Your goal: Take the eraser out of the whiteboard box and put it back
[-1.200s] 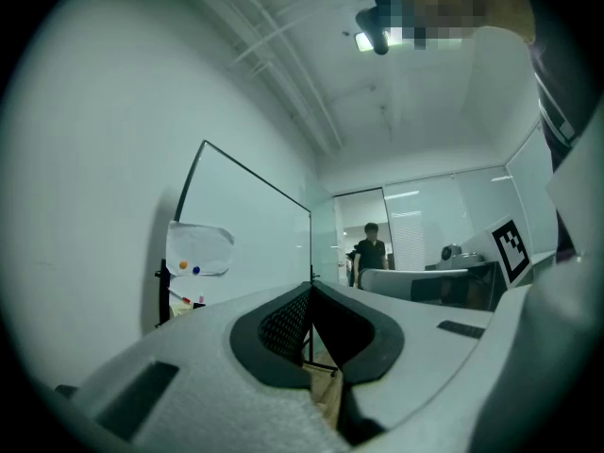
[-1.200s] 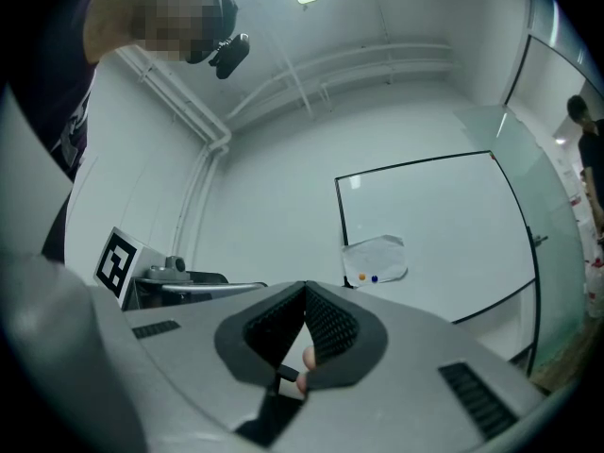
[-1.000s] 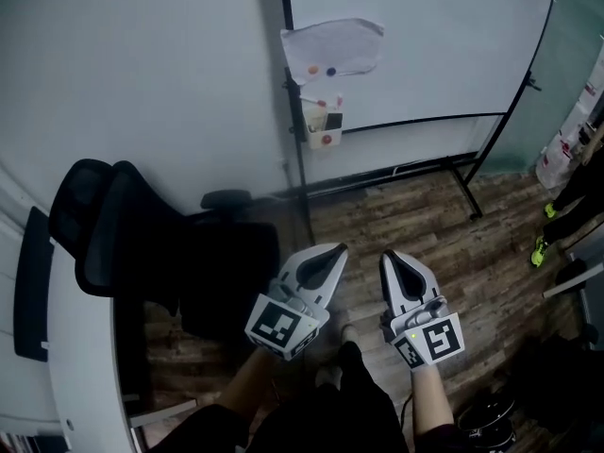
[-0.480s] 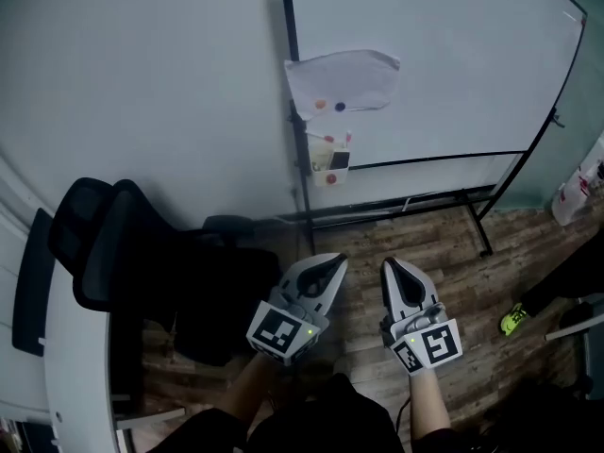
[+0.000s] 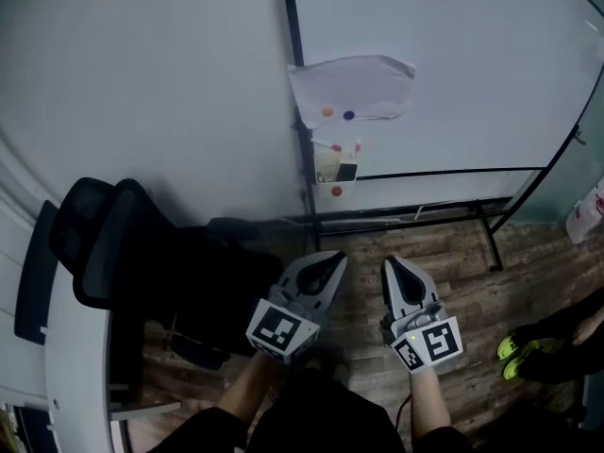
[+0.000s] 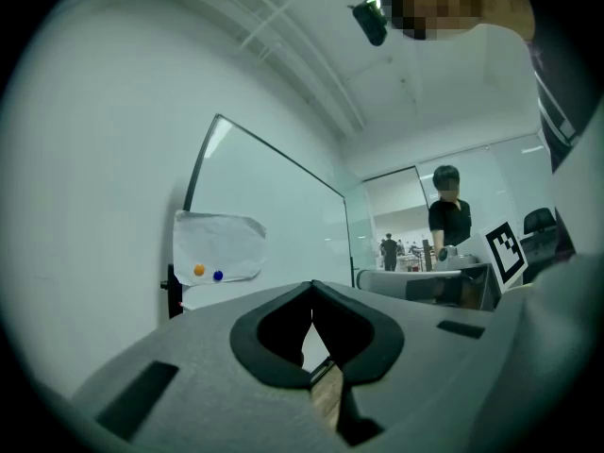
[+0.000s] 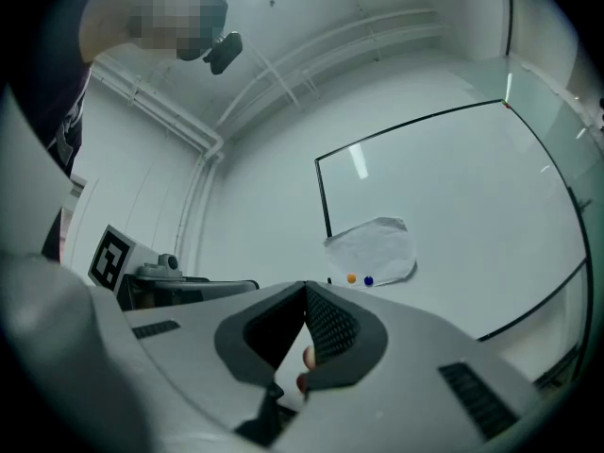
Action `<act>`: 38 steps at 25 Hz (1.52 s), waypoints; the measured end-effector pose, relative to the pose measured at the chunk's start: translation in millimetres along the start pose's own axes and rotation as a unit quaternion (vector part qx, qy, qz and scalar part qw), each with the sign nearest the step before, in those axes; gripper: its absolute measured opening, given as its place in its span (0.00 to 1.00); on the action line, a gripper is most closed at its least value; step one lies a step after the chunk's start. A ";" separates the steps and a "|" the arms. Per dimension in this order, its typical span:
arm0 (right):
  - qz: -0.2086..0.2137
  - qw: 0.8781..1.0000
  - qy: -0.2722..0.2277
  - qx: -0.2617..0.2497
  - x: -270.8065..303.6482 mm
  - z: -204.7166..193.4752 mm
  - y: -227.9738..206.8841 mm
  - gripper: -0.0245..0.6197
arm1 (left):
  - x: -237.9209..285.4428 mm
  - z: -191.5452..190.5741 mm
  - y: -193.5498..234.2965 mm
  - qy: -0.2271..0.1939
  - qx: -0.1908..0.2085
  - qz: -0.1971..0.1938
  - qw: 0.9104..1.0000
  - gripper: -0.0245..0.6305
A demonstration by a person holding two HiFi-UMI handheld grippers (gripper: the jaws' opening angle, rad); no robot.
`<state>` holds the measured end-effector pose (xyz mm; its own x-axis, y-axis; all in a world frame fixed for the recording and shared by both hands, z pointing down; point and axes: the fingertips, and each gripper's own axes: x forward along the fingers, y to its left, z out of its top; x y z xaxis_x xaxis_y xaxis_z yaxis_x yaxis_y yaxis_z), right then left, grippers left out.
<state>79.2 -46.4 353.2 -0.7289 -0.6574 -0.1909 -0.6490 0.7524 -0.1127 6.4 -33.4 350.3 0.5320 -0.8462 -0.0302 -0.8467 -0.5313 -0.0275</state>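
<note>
The whiteboard [image 5: 444, 64] stands ahead on a black frame. A small pale box [image 5: 327, 168] hangs at its lower left corner, and a dark block that looks like the eraser [image 5: 346, 172] sits in it. Above the box, an orange and a blue magnet pin a crumpled paper [image 5: 354, 83] to the board. My left gripper [image 5: 327, 261] and right gripper [image 5: 394, 263] are side by side, low in the head view, pointing at the board and well short of the box. Both are shut and hold nothing. The paper [image 6: 219, 248] also shows above the left gripper [image 6: 311, 287] and past the right gripper [image 7: 305, 287].
A black office chair [image 5: 104, 239] stands at the left beside a white desk edge [image 5: 71, 366]. The whiteboard's stand leg [image 5: 493, 242] rests on the wood floor. Someone's green shoes [image 5: 514, 355] are at the right. A person in black [image 6: 449, 221] stands far off.
The whiteboard, paper and box have grown and slid down and right in the head view as I came closer. Both grippers keep their place in the frame, still shut.
</note>
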 end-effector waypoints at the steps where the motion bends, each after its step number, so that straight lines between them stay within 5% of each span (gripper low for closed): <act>1: 0.002 1.000 0.001 0.001 5.0 -1.8 -2.7 0.04 | 4.3 -0.1 4.3 0.002 -0.002 0.002 1.000 0.04; 28: -0.010 0.999 0.030 -0.020 182.0 -42.1 -84.5 0.04 | 117.9 -31.0 168.4 0.000 -0.011 -0.016 1.000 0.04; 38: 0.018 0.997 0.064 -0.034 222.5 -65.7 -111.3 0.04 | 142.6 -48.7 206.3 0.000 -0.029 0.013 0.999 0.04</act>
<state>-25.1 -279.1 387.4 -0.7707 -0.6337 -0.0662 -0.6324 0.7735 -0.0414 -92.8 -265.7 388.9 0.5105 -0.8594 -0.0297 -0.8588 -0.5112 0.0319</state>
